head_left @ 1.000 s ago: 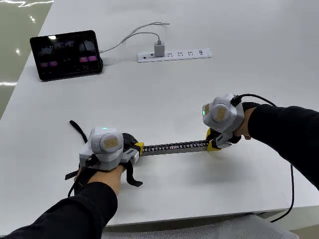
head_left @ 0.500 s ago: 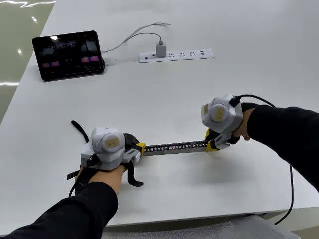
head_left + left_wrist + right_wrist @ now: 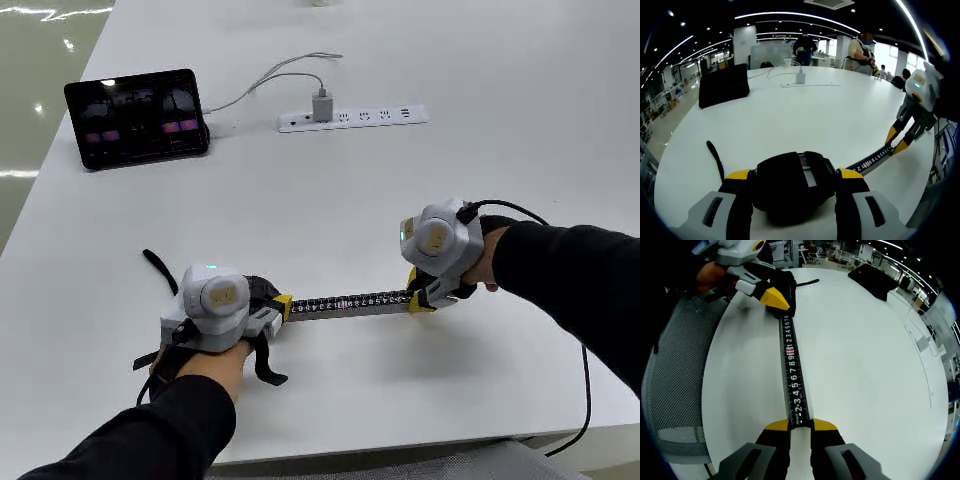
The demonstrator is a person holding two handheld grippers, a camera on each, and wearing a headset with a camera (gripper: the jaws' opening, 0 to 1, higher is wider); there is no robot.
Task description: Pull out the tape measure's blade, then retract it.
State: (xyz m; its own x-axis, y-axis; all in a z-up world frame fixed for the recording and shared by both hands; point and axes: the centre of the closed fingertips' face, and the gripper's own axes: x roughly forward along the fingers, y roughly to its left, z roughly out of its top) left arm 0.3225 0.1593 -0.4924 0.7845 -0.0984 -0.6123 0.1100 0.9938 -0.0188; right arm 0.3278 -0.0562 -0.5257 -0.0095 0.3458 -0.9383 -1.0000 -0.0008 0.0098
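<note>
Our left gripper [image 3: 272, 310] clamps the black tape measure case [image 3: 792, 182], mostly hidden in the head view (its strap [image 3: 262, 362] pokes out). The blade [image 3: 350, 302] runs along the white table [image 3: 400, 180] to our right gripper [image 3: 800, 426], which pinches its tip, hook unseen. Beyond lies bare tabletop, and the near edge is close.

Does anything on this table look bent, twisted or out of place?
Nothing stands out. The blade runs straight and flat from the case in the left hand-held gripper to the right hand-held gripper, without kink or twist.
</note>
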